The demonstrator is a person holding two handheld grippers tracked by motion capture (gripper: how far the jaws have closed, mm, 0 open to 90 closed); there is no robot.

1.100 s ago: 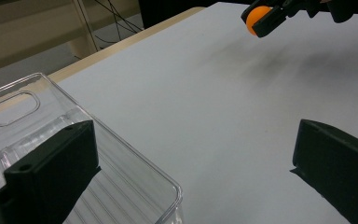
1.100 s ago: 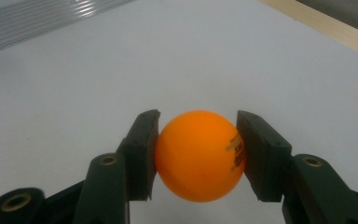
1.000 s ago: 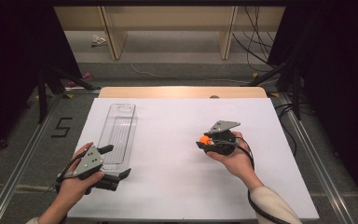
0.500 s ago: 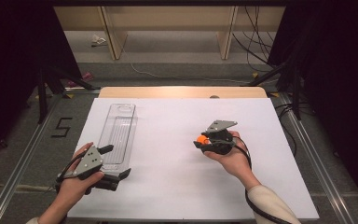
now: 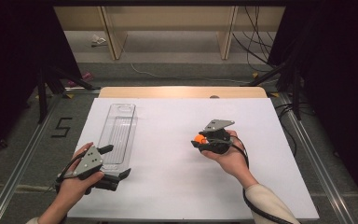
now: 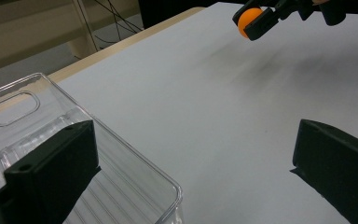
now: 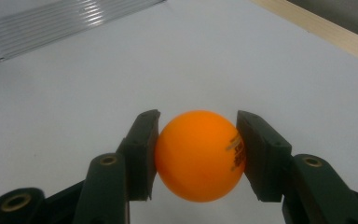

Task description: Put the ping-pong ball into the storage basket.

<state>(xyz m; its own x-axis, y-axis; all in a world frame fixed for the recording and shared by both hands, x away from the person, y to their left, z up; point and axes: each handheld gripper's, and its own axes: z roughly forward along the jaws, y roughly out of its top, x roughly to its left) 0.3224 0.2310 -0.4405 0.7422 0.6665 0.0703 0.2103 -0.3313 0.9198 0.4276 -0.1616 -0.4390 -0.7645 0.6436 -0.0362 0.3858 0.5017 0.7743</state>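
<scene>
Orange ball (image 7: 199, 155) is clamped between the two jaws of the right tongs (image 5: 204, 139), held above the white desk (image 5: 177, 186) right of centre. Clear plastic tray (image 5: 118, 132) lies at far left, empty as far as can be seen. Left tongs (image 5: 116, 164) are spread wide with nothing between them, straddling the tray's near corner (image 6: 168, 196). Step judged: ball in carry. Next move calls for travel leftward to the tray, then release over it.

Black two-fingered grippers (image 5: 113, 164), grey three-cornered top plates, trailing black cables, cream sleeve (image 5: 265, 205).
</scene>
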